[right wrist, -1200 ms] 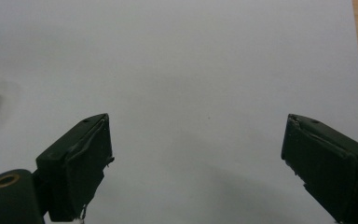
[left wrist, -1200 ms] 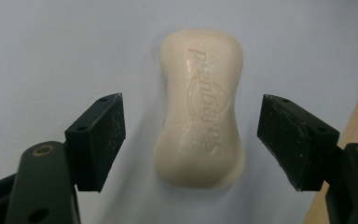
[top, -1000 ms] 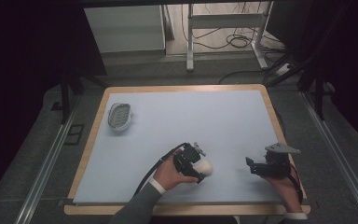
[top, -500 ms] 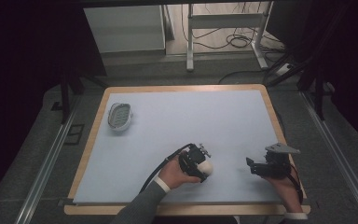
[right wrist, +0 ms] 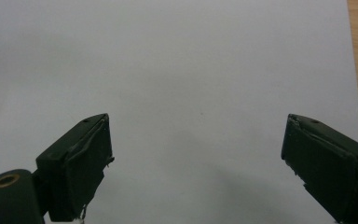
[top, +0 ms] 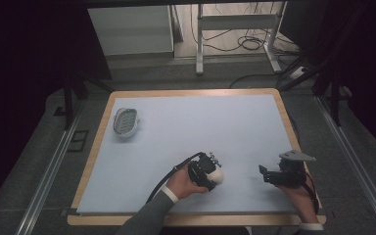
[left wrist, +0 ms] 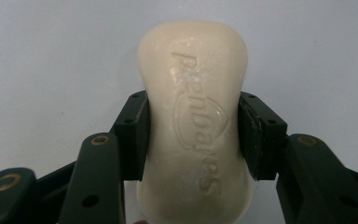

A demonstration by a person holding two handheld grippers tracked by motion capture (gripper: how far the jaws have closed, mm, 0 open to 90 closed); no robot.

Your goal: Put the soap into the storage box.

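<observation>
Item under handling: a cream bar of soap (left wrist: pixel 196 126), embossed lettering uppermost, held between the jaws of the left tongs (left wrist: pixel 193 133). The pads bear on its two long flanks at the waisted middle, so the long axis of the bar runs straight out along the tongs, one rounded end projecting well beyond the jaw tips and the other lying back toward the hand. In the high view the soap (top: pixel 217 175) shows as a pale lump at the nose of the left tongs (top: pixel 210 172), near the front edge of the worktop (top: pixel 200 122); whether it rests on the surface or is just lifted clear cannot be told.

Right tongs (right wrist: pixel 196 163): jaws spread wide, nothing between them, bare surface beyond. In the high view the right tongs (top: pixel 270 176) stand off to the side of the soap, apart from it, nose turned toward it.

A pale oval soap dish (top: pixel 126 121) lies well away from the left tongs, forward and to their left, toward the far left corner. Judgement: the left tongs, already gripping, are the nearer to it, and a carry across would bring the bar's free end in first; the bar's axis would need turning to match the dish's long axis
</observation>
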